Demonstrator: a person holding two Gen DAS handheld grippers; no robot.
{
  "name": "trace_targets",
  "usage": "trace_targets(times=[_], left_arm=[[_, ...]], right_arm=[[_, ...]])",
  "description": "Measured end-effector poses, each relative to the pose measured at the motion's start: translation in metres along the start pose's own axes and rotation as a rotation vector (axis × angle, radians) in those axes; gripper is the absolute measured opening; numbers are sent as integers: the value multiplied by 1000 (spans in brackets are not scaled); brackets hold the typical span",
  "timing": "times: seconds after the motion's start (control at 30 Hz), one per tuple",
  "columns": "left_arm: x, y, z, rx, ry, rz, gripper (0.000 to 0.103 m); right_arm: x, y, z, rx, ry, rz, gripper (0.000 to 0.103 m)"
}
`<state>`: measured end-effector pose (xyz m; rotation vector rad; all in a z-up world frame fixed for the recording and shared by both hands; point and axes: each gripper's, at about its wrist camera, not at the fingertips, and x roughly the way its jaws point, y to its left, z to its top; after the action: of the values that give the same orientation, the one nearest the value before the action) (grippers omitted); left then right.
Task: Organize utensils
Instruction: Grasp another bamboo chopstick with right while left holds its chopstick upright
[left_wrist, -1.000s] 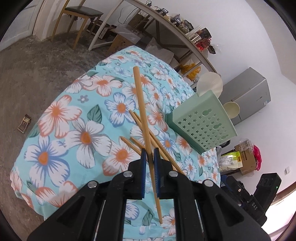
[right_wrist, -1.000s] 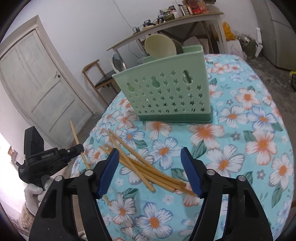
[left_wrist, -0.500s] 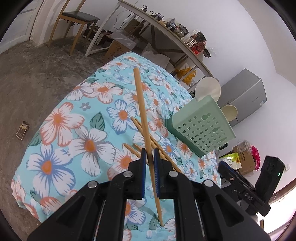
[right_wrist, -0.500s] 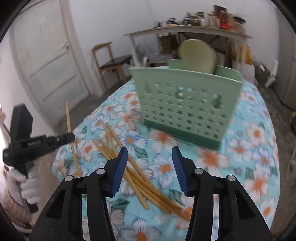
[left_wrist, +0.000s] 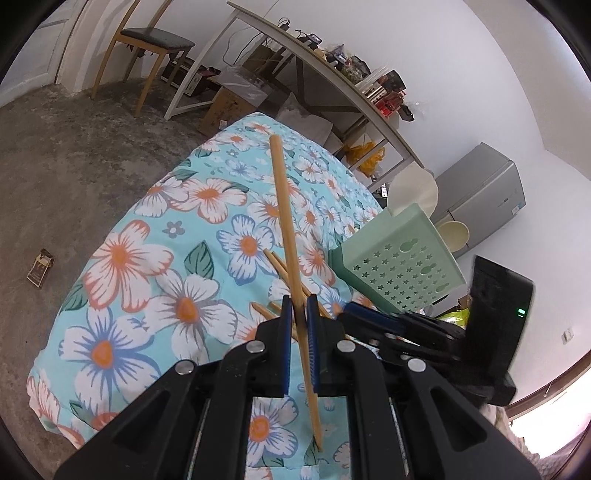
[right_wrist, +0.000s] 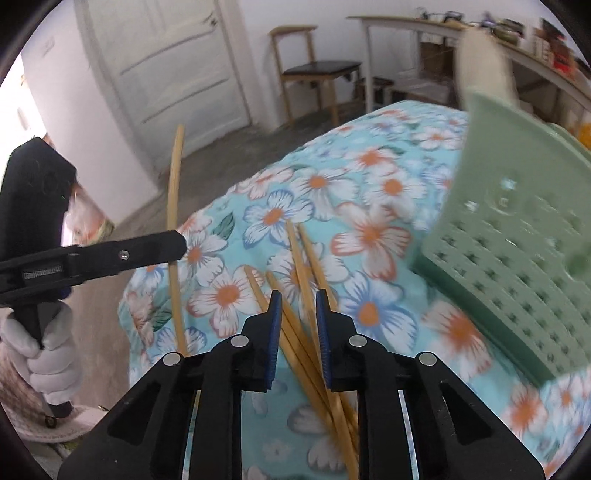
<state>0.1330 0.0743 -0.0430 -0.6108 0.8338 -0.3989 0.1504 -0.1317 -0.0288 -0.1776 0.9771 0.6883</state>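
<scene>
Black handheld claws, blue-padded fingers

The left claw (left_wrist: 298, 317) and right claw (right_wrist: 298, 317) had matte black jointed arms with round silver screws and ribbed blue pads (right_wrist: 274, 332); the left unit's black body bore small white lettering, and a white knit glove (right_wrist: 51, 365) covered the hand.

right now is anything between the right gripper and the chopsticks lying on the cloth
Nothing visible is. The right gripper hangs open directly over the pile of chopsticks on the floral cloth. The left gripper, shut on a single chopstick, is off to the side, and the green basket stands beyond.
</scene>
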Motion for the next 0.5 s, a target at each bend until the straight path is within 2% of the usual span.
trace_targets(times=[0.23,0.5], left_arm=[[0,-1,1,17,2,-20,7],[-2,-1,3,24,-1,-29,7]], right_arm=[[29,-3,15,-41,103,15,17],[52,3,28,-90,163,-12,15]])
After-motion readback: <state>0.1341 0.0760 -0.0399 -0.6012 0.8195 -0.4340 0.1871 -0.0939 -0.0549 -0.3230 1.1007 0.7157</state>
